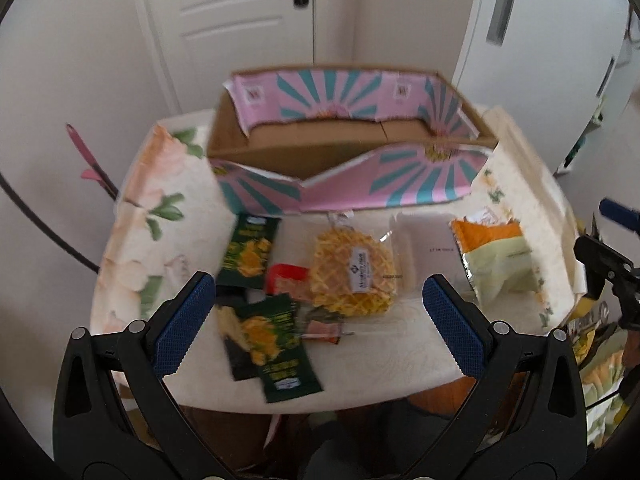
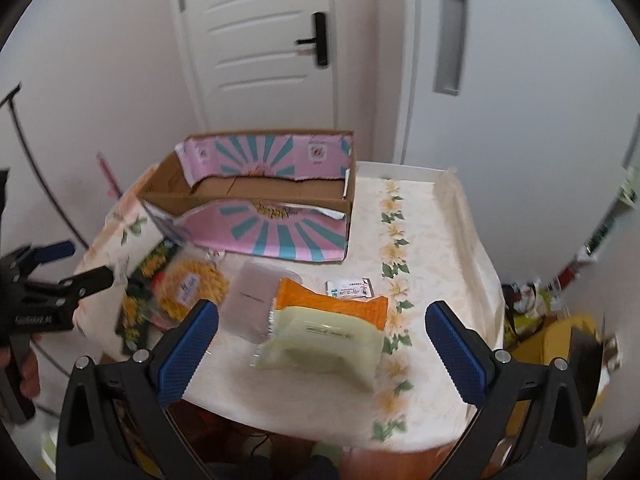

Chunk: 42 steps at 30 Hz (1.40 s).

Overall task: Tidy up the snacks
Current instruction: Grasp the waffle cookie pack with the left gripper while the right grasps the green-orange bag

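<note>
Snacks lie loose on the near half of the table (image 2: 436,240), in front of the cardboard box (image 1: 256,136). Box sits at the table's far side, open top, pink-and-teal flaps folded in, nothing visible inside.

Leftmost: one dark green packet (image 1: 250,250) just below the box's front flap, a second dark green packet (image 1: 276,354) nearer the table edge, overlapping a black wrapper. Between them a red packet (image 1: 286,278), partly under the yellow waffle snack (image 1: 352,276) in clear wrap with a white label. Right of the waffle a clear plastic packet (image 1: 426,250), contents not readable. Further right the orange-and-pale-green bag (image 2: 324,330), lying flat, overlapping the clear packet's edge. Small white sachet (image 2: 348,289) just behind that bag, apart from it.

Left gripper (image 1: 316,312) hovers over the green packets and waffle, jaws spread wide, nothing between the blue pads. Right gripper (image 2: 322,346) hovers above the orange-and-green bag, jaws also spread wide, empty; bag sits between the pads in view but contact cannot be confirmed. Both views motion-blurred.

Tablecloth cream with flower print. White door (image 2: 260,48) with black handle behind the box. Clutter on the floor right of the table, too blurred to identify.
</note>
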Available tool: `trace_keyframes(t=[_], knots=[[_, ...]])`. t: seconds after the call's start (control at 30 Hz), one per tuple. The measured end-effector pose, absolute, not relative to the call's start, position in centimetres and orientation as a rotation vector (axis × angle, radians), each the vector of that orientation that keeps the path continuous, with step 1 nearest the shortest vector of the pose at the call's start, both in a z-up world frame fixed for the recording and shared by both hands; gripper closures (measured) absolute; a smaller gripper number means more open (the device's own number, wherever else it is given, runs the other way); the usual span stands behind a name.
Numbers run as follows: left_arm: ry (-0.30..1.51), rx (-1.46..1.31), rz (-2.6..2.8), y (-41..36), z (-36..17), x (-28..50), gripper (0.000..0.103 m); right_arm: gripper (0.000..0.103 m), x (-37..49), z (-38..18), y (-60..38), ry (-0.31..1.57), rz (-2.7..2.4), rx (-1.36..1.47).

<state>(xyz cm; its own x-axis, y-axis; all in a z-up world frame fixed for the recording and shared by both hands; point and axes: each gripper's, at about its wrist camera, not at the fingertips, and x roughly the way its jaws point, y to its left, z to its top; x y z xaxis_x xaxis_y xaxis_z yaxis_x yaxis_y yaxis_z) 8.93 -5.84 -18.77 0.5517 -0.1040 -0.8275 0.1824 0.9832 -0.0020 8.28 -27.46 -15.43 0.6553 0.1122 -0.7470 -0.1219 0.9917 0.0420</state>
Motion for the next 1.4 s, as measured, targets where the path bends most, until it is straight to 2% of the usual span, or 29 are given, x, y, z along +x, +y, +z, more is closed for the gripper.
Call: trace_keyframes(t=[0.3,0.63,1.27,1.3,1.33,1.4], knots=[[1.106,0.173,-0.124,-9.3,-24.4,13.1,0.0,0.0,11.7,-20.5,-28.2,0.904,0.432,-0.274],[1.188,0.235,-0.075,-10.5,-27.8,15.3,0.0,0.0,13.2,-25.4,-27.4,0.96,0.713,-0.47],[1.271,0.252,-0.123,-10.2,-30.3,19.5,0.0,0.0,14.9,-27.7,-25.5,0.992,0.915,-0.642],[1.275,0.252,-0.127,-10.1,-30.3,19.8,0.0,0.001,15.0,-27.8,-25.3,0.994,0.929,-0.655],[1.279,0.253,-0.133,-10.0,-30.4,20.1,0.0,0.008,14.9,-28.0,-24.9,0.994,0.941,-0.667],[1.286,0.255,-0.143,-10.5,-30.5,20.7,0.002,0.012,14.9,-28.1,-24.6,0.997,0.954,-0.691]])
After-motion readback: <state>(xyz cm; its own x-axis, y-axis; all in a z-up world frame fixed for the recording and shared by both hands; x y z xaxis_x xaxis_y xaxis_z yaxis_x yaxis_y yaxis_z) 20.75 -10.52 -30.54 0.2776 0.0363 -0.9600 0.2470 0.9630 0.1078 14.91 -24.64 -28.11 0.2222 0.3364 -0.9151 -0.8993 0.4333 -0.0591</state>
